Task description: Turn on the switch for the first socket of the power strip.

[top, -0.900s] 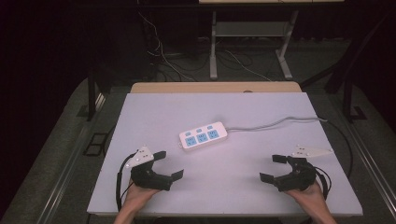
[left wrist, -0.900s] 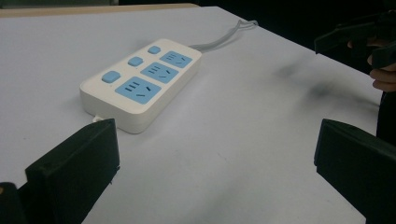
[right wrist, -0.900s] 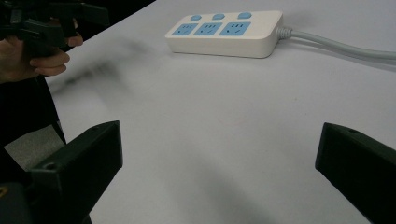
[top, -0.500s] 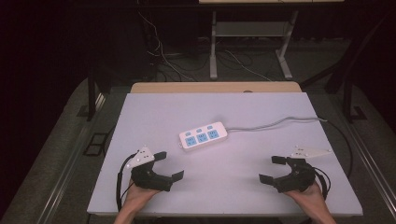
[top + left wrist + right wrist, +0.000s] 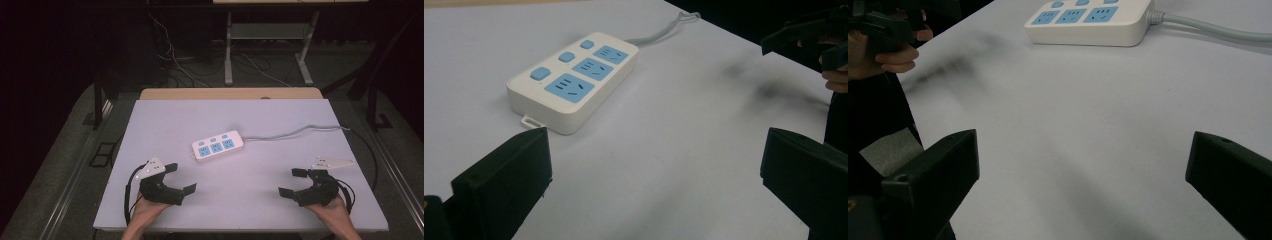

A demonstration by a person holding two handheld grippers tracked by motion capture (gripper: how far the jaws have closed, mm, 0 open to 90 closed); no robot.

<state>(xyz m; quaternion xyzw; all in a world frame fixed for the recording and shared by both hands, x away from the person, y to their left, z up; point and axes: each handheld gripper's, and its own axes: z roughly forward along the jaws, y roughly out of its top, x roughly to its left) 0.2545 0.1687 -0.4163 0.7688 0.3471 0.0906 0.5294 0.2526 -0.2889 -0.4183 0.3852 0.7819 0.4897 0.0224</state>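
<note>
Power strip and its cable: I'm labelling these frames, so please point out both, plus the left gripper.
power strip (image 5: 218, 146), high view, middle socket on its top face.
grey cable (image 5: 300, 131), high view, midway along its run.
left gripper (image 5: 180, 178), high view, between its open jaws.

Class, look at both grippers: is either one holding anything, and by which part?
Nothing is held. The left gripper and right gripper are both open, apart from the white plastic power strip with blue sockets on the table.
</note>
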